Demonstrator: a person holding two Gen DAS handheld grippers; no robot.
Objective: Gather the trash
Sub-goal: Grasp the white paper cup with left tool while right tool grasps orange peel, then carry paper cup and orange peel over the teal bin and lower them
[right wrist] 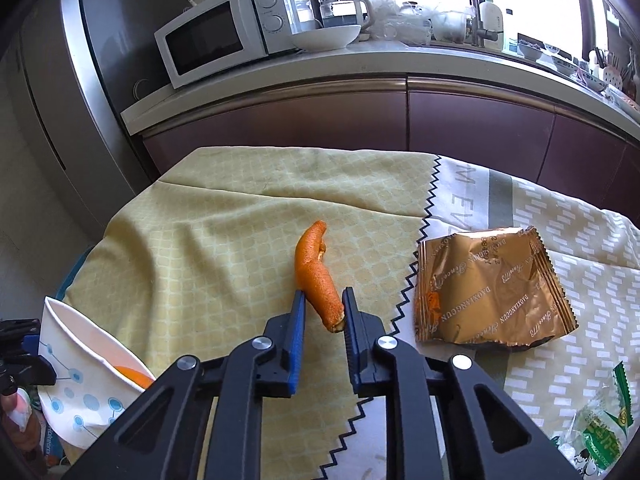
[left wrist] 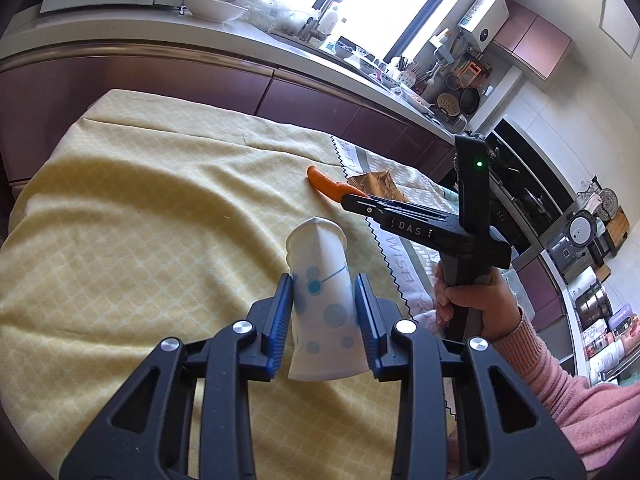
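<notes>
The bench (right wrist: 208,216) is covered by a yellow patterned cloth (left wrist: 132,208), and beside it a white cloth with a black zigzag edge (right wrist: 560,344) is laid. Behind the bench, a kitchen counter (right wrist: 400,54) is seen carrying a microwave (right wrist: 216,36) and a white bowl (right wrist: 326,36). A paper cup (left wrist: 322,300) with blue dots is held between the blue pads of the left claw (left wrist: 324,308), which is closed on its squeezed body; in the right wrist view something orange is visible inside the cup. A gold snack wrapper (right wrist: 492,288) is laid flat on the white cloth, just beside the zigzag edge. A green and white wrapper (right wrist: 600,432) is seen at the near right corner of that cloth. An orange peel (right wrist: 316,276) is stretched out on the yellow cloth, near the gold wrapper. The right claw (right wrist: 324,316) is set narrowly around the near end of the peel, with the right pad touching it and a small gap left at the other pad.
</notes>
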